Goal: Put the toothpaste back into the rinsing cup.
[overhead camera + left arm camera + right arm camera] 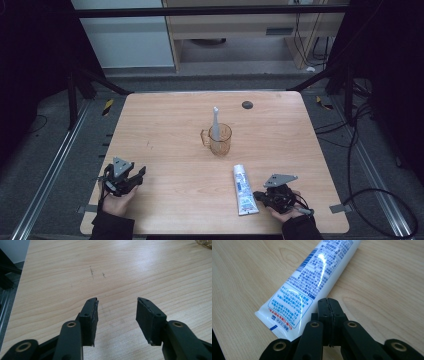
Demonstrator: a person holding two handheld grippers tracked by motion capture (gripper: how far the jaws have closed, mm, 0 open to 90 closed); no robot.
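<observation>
We see the toothpaste tube (245, 190) flat on the table (165, 125), near-right. Our right gripper (328, 300), jaws together, sits just beside it; left gripper (117, 305), jaws apart w/ nothing between, near-left.

Blue and red Japanese print is seen on the white plastic toothpaste tube (312, 287), too small to be read.

A lab recording rig: wooden bench (165, 125) on metal rails (47, 170), black curtains (30, 60) at frame sides, cables (370, 190) lower right.
</observation>
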